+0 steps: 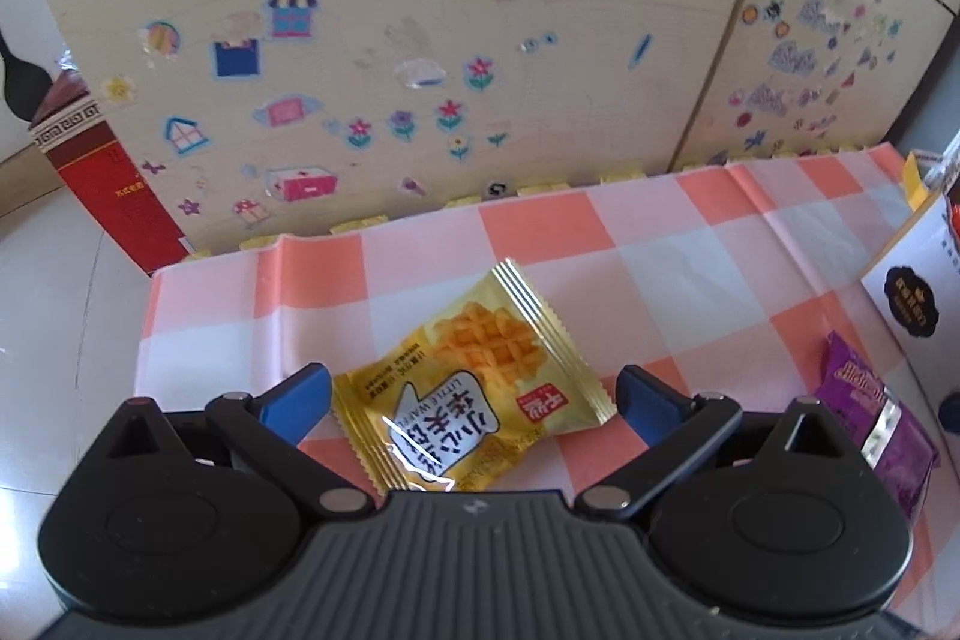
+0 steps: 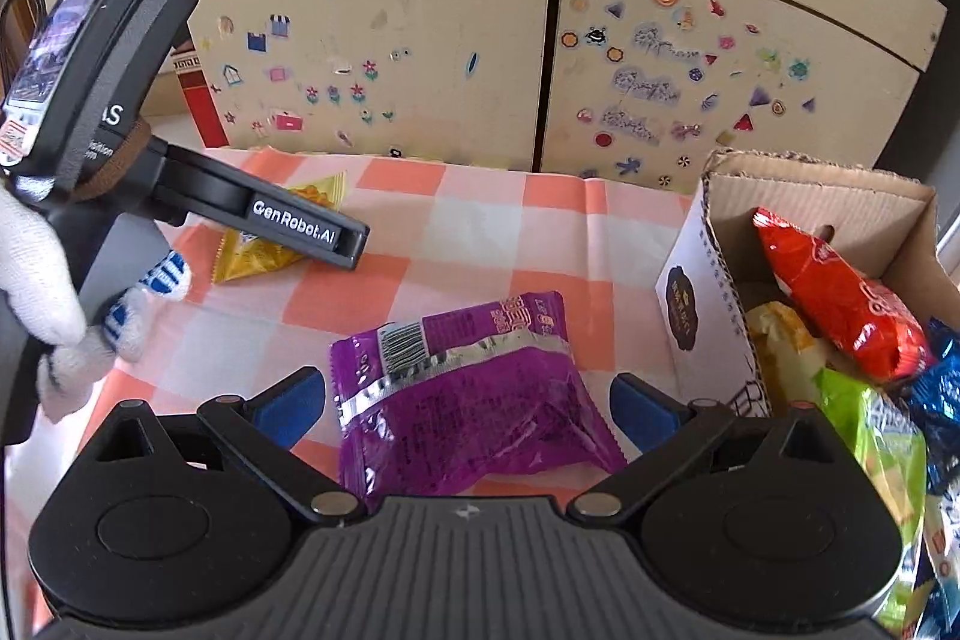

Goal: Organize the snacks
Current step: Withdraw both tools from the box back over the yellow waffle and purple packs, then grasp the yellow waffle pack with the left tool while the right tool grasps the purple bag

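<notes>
1. Yellow waffle packet (image 1: 474, 382) lies flat on the checked table (image 1: 690, 244), near end hidden under the left gripper (image 1: 474, 397); long axis runs 7 to 1 o'clock.
2. Left jaws spread wide, straddling it.
3. Right gripper (image 2: 468, 400) jaws spread around the purple packet (image 2: 474, 400), its lower edge hidden.
4. Cardboard box (image 2: 720, 244) at 3 o'clock, cut off.

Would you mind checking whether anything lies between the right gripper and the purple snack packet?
Nothing visible does: the purple snack packet lies directly between the open fingers of the right gripper, on the checked cloth.

The left tongs (image 2: 336, 244) hide part of the yellow waffle packet (image 2: 258, 256); small packet print stays unreadable
</notes>
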